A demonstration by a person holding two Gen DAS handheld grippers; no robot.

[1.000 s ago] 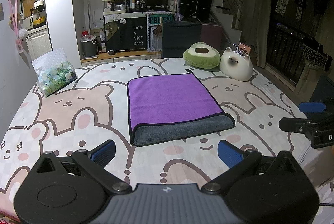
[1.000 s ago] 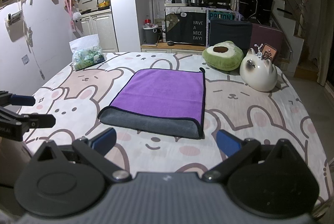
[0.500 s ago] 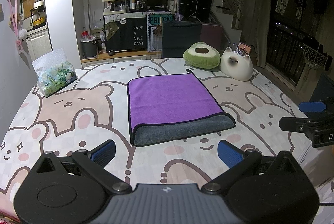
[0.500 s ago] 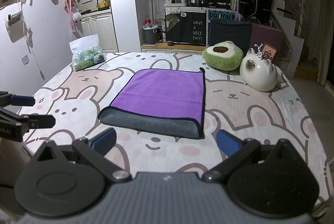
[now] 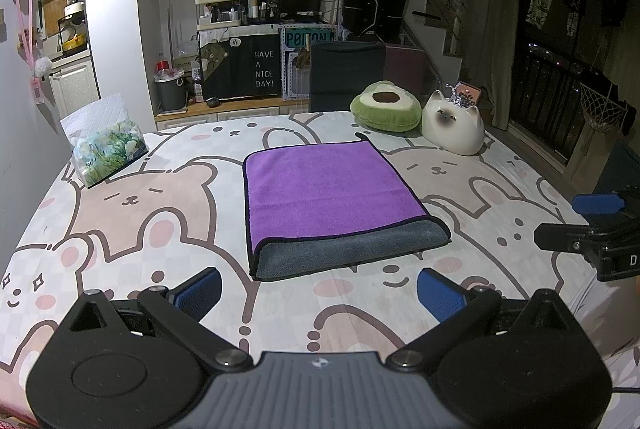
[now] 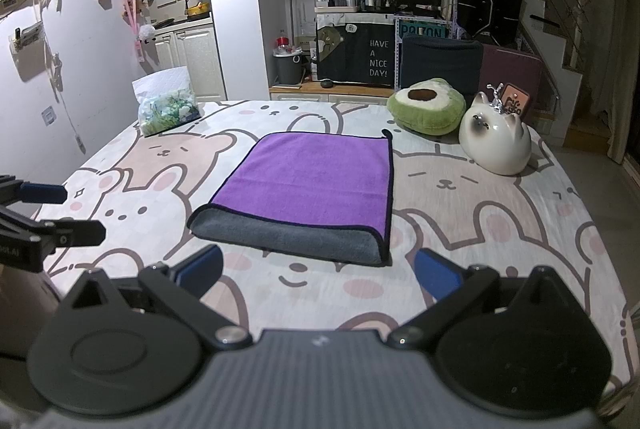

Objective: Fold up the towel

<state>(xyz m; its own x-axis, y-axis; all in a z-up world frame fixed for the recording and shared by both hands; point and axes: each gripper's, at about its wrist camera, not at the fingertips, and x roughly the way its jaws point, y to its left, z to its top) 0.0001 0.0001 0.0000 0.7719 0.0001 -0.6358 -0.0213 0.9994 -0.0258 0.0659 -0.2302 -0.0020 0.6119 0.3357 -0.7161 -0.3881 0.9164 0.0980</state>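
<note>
**Towel lies folded once; both hand-held grippers empty and clear of it**

My left hand-held gripper [image 5: 318, 291] stands with its jaws spread wide, holding nothing. My right hand-held gripper [image 6: 318, 279] is likewise spread and empty. Each hovers above the near edge of the counter [image 5: 132, 213], short of the cloth.

The towel [image 5: 334, 189] lies flat ahead of both hand-held grippers, a little right of centre from the left one and a little left of centre from the right one. Its purple face is up. A grey band shows along the edge nearest me, where the fabric rolls under, so I judge one fold to be in place. The layers look aligned, with no loose corner raised.

Step in hand, by my judgement: between folds, or at the finish. If a second fold is wanted, the next move calls for each hand-held gripper to advance to one near corner, pinch both layers together, and carry them across evenly. The doubled edge is thick; a shallow pinch could take the top layer only.
</note>
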